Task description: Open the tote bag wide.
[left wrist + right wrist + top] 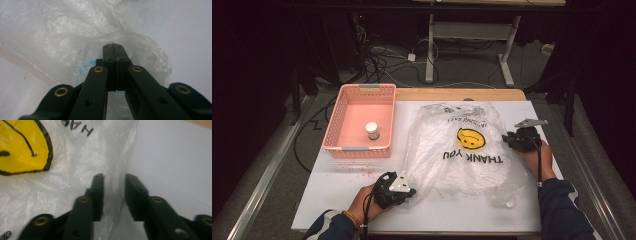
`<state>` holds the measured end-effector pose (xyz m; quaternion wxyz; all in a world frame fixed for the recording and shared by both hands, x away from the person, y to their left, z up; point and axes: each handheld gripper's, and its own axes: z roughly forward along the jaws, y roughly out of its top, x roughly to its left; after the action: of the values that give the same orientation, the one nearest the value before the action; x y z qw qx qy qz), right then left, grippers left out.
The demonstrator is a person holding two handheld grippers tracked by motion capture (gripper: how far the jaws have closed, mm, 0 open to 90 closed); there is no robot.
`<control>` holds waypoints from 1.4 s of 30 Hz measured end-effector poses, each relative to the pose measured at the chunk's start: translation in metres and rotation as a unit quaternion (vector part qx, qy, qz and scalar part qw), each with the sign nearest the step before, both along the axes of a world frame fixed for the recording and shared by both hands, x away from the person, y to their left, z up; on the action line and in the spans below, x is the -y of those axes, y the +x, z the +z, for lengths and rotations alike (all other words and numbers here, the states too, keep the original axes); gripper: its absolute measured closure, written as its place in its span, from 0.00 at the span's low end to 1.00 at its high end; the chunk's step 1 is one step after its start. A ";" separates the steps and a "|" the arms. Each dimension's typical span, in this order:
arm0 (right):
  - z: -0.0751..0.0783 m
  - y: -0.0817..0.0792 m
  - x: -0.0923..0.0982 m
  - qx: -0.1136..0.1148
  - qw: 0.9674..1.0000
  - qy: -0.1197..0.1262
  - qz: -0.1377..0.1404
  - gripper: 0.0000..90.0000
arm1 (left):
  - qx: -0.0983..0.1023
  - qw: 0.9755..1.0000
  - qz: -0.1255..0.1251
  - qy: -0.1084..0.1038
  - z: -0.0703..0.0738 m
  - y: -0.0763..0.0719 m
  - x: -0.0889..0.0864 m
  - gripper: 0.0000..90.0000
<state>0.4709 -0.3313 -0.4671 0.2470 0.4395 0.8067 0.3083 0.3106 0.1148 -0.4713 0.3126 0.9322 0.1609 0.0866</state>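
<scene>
- The left gripper [398, 189] sits at the near-left corner of the plastic bag [462, 150]. In the left gripper view its jaws are pressed together with a fold of the bag's film [117, 47] pinched between the tips, so it has hold of the bag there.
- The right gripper [521, 137] is at the bag's right edge, about level with the yellow smiley face [471, 137] printed on it. In the right gripper view its jaws stand apart with a pleat of the bag's edge [113, 185] running up between them; they straddle the film but have not clamped it.
- From that gripper the bag lies to the left, toward the smiley, and bare white table cover [175, 157] lies on the other side of the pleat.
- The bag lies flat and crumpled, its long axis running from its handles at the far end to its near end by the person. The lettering reads upside down from the person's side.
- The relation that matters, as I judge it: the pleat lies roughly along the line of the open jaws, so simply closing them should catch it.
- Left of the bag, well apart from it, stands a pink basket [337, 117] holding a small white-capped jar [372, 130]. The left gripper is the nearer one to it.
</scene>
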 end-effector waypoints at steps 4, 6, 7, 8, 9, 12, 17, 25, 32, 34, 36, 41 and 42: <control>0.000 -0.001 0.000 -0.003 1.000 -0.011 -0.001 0.98 | 0.013 1.000 0.009 0.010 0.001 0.006 0.001 0.97; 0.001 -0.002 0.004 0.003 1.000 -0.006 -0.018 1.00 | 0.023 0.999 0.015 0.018 0.001 0.012 0.003 0.97; 0.001 -0.003 0.007 0.008 1.000 -0.007 -0.030 1.00 | 0.032 0.999 0.022 0.024 0.002 0.014 0.005 0.97; 0.003 -0.004 0.010 0.012 0.999 -0.003 -0.042 1.00 | 0.036 0.999 0.024 0.027 0.002 0.017 0.006 0.97; 0.004 -0.006 0.014 0.018 0.998 0.003 -0.053 1.00 | 0.041 0.998 0.027 0.031 0.002 0.020 0.008 0.97; 0.009 -0.015 0.025 0.035 0.996 0.013 -0.079 1.00 | 0.062 0.996 0.044 0.041 0.004 0.028 0.013 0.97; 0.015 -0.037 0.040 0.052 0.993 0.023 -0.103 1.00 | 0.114 0.989 0.073 0.067 0.006 0.036 0.025 0.97; 0.027 -0.084 0.045 0.065 0.994 0.021 -0.087 1.00 | 0.142 0.982 0.116 0.050 0.015 0.056 0.034 0.97; 0.026 -0.110 0.037 0.056 0.996 0.007 -0.073 0.95 | 0.148 0.981 0.118 0.034 0.020 0.062 0.038 0.97; 0.025 -0.113 0.034 0.053 0.996 -0.001 -0.066 0.92 | 0.152 0.982 0.114 0.022 0.024 0.059 0.035 0.96; 0.028 -0.115 0.032 0.057 0.997 -0.008 -0.060 0.92 | 0.153 0.982 0.114 0.005 0.031 0.055 0.031 0.88; 0.035 -0.120 0.032 0.070 0.996 0.001 -0.061 0.88 | 0.141 0.986 0.082 -0.040 0.042 0.037 0.017 0.57; 0.035 -0.122 0.032 0.071 0.996 0.002 -0.059 0.86 | 0.124 0.989 0.070 -0.041 0.040 0.026 0.015 0.55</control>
<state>0.3494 -0.3634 -0.4317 0.3201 0.4636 0.7595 0.3252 0.3370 0.1001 -0.4318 0.3613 0.8870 0.1894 0.2165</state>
